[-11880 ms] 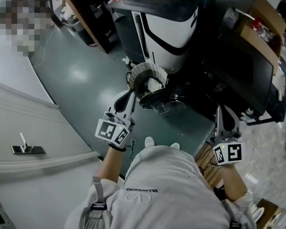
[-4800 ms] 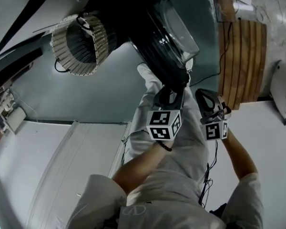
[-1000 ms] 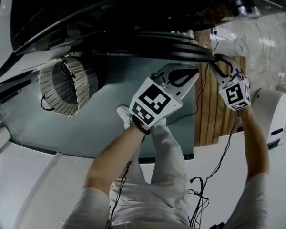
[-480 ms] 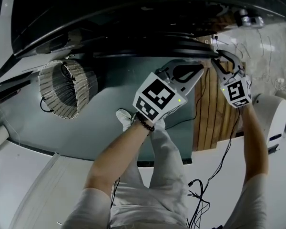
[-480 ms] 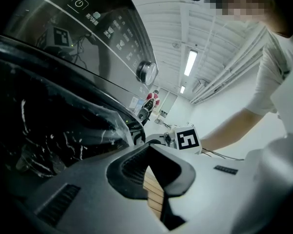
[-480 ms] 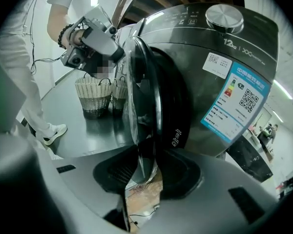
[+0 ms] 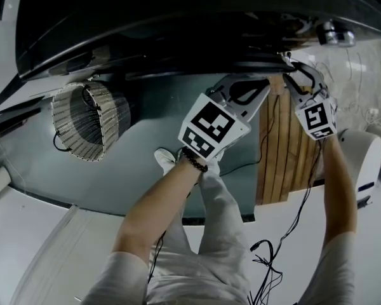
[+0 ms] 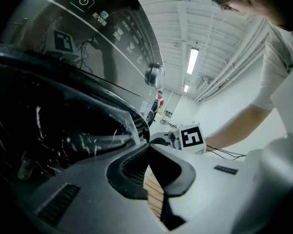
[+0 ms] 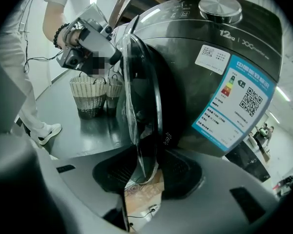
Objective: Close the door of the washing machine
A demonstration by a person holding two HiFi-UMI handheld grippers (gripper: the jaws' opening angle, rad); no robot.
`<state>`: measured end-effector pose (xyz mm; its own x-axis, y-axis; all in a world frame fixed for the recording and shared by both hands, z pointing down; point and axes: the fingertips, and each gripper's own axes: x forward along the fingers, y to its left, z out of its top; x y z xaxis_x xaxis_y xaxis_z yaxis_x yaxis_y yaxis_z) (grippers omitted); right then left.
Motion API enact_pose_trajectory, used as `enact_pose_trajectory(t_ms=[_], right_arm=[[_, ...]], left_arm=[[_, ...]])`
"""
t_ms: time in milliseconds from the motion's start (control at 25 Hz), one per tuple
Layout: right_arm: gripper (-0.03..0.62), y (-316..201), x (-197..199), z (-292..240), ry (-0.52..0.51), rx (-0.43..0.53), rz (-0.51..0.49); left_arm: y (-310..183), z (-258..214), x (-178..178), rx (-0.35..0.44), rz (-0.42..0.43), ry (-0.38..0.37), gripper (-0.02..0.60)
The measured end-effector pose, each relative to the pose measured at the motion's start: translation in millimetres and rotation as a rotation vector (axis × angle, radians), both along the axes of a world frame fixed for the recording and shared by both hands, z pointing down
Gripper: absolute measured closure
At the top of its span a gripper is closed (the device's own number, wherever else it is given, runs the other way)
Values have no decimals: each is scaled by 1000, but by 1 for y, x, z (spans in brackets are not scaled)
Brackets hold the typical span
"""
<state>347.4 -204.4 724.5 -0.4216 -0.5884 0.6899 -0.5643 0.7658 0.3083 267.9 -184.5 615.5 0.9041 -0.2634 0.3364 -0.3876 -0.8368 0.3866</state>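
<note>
The dark washing machine [image 9: 219,52] fills the top of the head view, and its round glass door [image 9: 139,96] stands ajar, edge-on. My right gripper [image 9: 146,161] straddles the door's lower rim. Its jaws are opening, and the pads stand off the rim on both sides. In the head view the right gripper [image 7: 287,63] is at the door's right end. My left gripper [image 8: 147,148] is shut on nothing, its tips beside the door's outer glass [image 8: 78,130]. In the head view the left gripper [image 7: 268,83] points up at the door rim [image 7: 197,59], just left of the right one.
A wicker basket [image 7: 89,119] lies on the grey floor left of the door. A wooden slatted panel [image 7: 286,145] and a white appliance [image 7: 363,164] are at the right. Cables [image 7: 267,259] trail by the person's legs [image 7: 219,221]. An energy label [image 9: 234,99] is on the machine's side.
Both grippers have shifted a little up and right along the door, toward the machine. The right gripper's jaws stand wider around the rim. The left gripper stays shut.
</note>
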Motion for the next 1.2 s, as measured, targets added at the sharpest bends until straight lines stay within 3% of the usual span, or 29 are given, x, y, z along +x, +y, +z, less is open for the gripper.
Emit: enact_pose_trajectory(t_ms=[480, 960, 1200], right_arm=[[451, -15, 2, -1, -4, 5, 50], [434, -19, 4, 0, 7, -30, 117], [430, -27, 6, -1, 13, -30, 165]], left_arm=[[-13, 2, 1, -7, -58, -1, 578], [-13, 7, 4, 23, -32, -54, 580], [-20, 5, 7, -8, -54, -53, 580]])
